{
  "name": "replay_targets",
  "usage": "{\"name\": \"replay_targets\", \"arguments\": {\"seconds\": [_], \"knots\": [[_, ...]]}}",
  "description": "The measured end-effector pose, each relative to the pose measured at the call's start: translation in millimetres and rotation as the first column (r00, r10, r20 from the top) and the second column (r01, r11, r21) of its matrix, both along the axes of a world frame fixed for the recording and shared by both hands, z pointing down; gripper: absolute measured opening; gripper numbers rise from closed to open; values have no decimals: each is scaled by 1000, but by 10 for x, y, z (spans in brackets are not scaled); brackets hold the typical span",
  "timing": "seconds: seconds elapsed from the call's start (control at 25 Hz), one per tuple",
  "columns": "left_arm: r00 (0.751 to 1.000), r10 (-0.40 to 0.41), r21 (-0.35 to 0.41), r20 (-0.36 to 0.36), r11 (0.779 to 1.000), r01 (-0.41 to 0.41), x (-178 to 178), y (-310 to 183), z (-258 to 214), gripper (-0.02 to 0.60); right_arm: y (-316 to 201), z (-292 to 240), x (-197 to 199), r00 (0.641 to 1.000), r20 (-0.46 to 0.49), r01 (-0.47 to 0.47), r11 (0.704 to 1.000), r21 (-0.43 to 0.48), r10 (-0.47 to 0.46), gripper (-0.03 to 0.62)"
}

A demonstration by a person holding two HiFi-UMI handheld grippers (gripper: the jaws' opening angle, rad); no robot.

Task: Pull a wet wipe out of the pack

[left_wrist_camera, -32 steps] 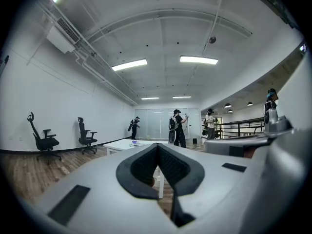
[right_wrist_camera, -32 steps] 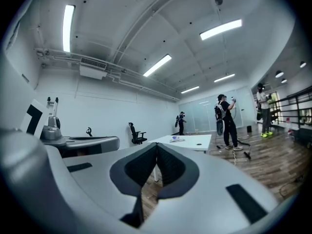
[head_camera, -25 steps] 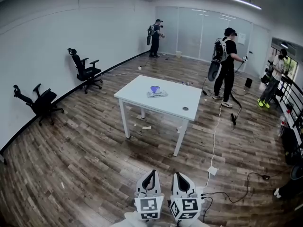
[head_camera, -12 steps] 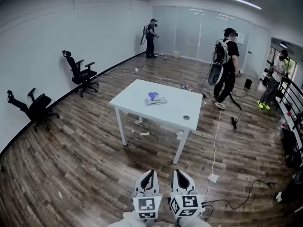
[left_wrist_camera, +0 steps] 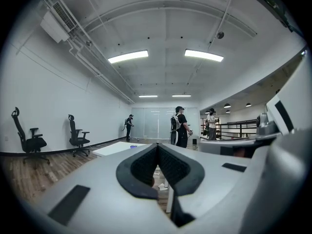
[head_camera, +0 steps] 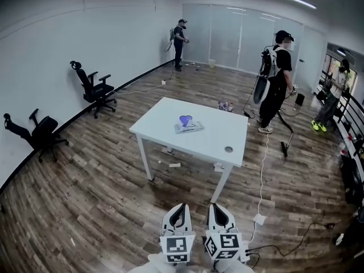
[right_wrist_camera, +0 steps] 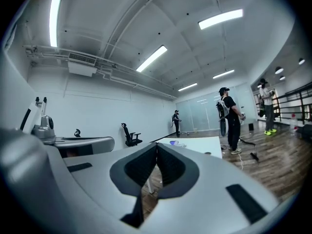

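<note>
The left gripper [head_camera: 180,214] and the right gripper [head_camera: 218,214] hang low, side by side, each with its jaws pressed together on nothing. Well ahead of them, the flat pale wet-wipe pack with a purple top [head_camera: 187,126] lies near the middle of the white square table [head_camera: 219,131].

Head view high, steeply down, white table [head_camera: 213,138] well ahead, both gripper views low, level, facing it

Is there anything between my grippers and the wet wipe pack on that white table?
Nothing visible does. Only wood floor lies between the left gripper, the right gripper and the white table, and the wet wipe pack lies in the open on its top. Both grippers are shut, empty and well short of the table.
</note>
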State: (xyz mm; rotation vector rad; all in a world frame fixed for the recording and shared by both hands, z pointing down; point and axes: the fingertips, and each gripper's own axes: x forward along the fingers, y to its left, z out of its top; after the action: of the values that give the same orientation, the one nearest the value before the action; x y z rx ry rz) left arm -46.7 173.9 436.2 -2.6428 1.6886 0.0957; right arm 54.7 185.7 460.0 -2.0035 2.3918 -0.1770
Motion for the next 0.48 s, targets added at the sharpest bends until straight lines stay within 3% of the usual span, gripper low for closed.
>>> {"name": "replay_targets", "arguments": {"seconds": [0.48], "knots": [[1000, 15, -15, 10, 1000, -14, -37, -819, 85, 0, -815, 73, -56, 1000, 14, -1, 1000, -23, 1, 9]]}}
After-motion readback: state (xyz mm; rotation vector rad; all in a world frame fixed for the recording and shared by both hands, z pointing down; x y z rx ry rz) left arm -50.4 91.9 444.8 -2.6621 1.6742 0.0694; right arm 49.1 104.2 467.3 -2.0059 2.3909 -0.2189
